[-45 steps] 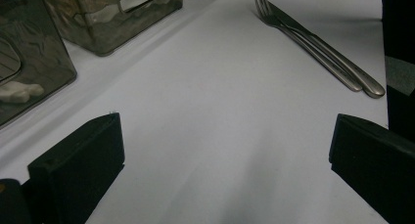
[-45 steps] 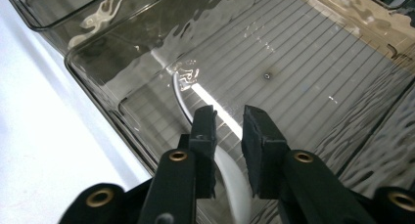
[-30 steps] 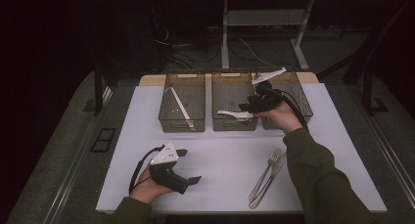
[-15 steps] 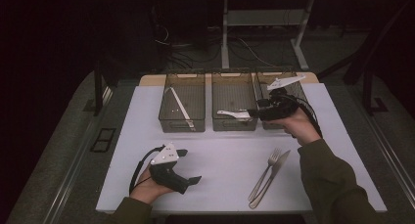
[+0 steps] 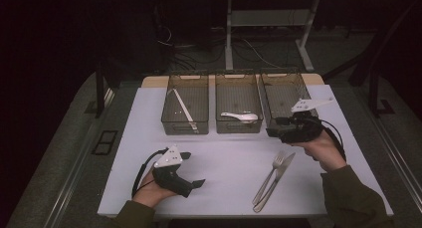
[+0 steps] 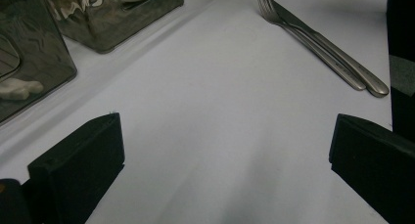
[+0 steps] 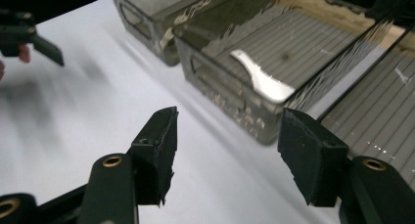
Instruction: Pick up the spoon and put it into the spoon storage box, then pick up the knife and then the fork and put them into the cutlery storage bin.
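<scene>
A metal fork and knife (image 5: 271,180) lie side by side on the white mat (image 5: 229,158), front right; they also show far ahead of my left jaws (image 6: 323,48). A white spoon (image 5: 241,117) rests in the middle clear bin (image 5: 238,126), close ahead of my right jaws (image 7: 262,82). My right gripper (image 5: 273,127) hovers by the right bin's front corner, pointing left. Its jaws (image 7: 227,136) have just been opening a little and hold nothing. My left gripper (image 5: 191,168) rests on the mat at front left, open and empty (image 6: 225,136).
Three clear bins stand in a row at the mat's far edge. The left bin (image 5: 185,123) holds a long white utensil (image 5: 181,108). The right bin (image 5: 278,88) shows a bare ribbed floor. Dark floor, cables and table legs lie beyond.
My right gripper has drawn back from over the bins, moving right and toward the person, leaving the spoon in the middle bin. The left gripper has stayed put.
</scene>
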Tool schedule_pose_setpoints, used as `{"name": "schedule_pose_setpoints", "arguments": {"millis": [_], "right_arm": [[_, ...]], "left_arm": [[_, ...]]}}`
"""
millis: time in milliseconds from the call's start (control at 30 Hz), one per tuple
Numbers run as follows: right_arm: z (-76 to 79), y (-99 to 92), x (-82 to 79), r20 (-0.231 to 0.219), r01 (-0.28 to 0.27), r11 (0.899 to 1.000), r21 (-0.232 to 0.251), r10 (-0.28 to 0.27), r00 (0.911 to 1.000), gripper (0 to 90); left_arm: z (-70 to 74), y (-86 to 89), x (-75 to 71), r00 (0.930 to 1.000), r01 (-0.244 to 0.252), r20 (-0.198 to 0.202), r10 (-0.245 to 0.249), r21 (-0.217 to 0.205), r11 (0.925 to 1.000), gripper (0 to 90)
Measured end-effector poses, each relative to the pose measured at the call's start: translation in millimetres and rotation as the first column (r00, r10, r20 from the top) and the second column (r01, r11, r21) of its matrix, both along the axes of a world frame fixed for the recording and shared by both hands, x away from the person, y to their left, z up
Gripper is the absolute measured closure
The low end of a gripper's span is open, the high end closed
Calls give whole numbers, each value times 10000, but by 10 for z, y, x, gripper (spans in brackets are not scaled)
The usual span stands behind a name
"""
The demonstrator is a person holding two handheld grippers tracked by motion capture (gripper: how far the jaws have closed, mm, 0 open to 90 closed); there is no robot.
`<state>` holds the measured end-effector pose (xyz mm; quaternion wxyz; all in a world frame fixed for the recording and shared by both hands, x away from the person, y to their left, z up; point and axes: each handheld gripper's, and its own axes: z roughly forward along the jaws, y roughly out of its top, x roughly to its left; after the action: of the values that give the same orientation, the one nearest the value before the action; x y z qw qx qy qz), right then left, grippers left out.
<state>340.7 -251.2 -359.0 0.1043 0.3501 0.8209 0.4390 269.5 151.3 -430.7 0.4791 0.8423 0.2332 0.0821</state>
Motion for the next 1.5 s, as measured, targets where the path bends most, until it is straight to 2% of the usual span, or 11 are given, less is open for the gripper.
{"name": "schedule_pose_setpoints", "arguments": {"millis": [467,667,1033,1100,1333,1500], "right_arm": [[-299,-141,-380,-378,-198,9994,-283,187,9991,424],[-366,-181,-523,-396,-229,9992,-342,216,9990,496],[-480,-290,-739,-739,-453,9984,-349,426,9964,660],[-498,-308,-773,-877,-532,9984,-211,511,9948,686],[-576,-334,-867,-1145,-994,9947,-268,958,9888,837],[-627,-276,-935,-1347,-1496,9882,-325,1439,9804,887]], "left_arm": [[7,16,-3,10000,-2,14,2,16,10000,0],[2,21,0,10000,-53,-1,53,-45,10000,0],[2,18,-5,9999,-99,-28,99,-24,9999,0],[1,22,-1,10000,-79,-4,79,3,10000,0],[3,28,1,10000,-30,31,30,103,9999,0],[5,20,3,10000,-46,30,46,80,10000,0]]}}
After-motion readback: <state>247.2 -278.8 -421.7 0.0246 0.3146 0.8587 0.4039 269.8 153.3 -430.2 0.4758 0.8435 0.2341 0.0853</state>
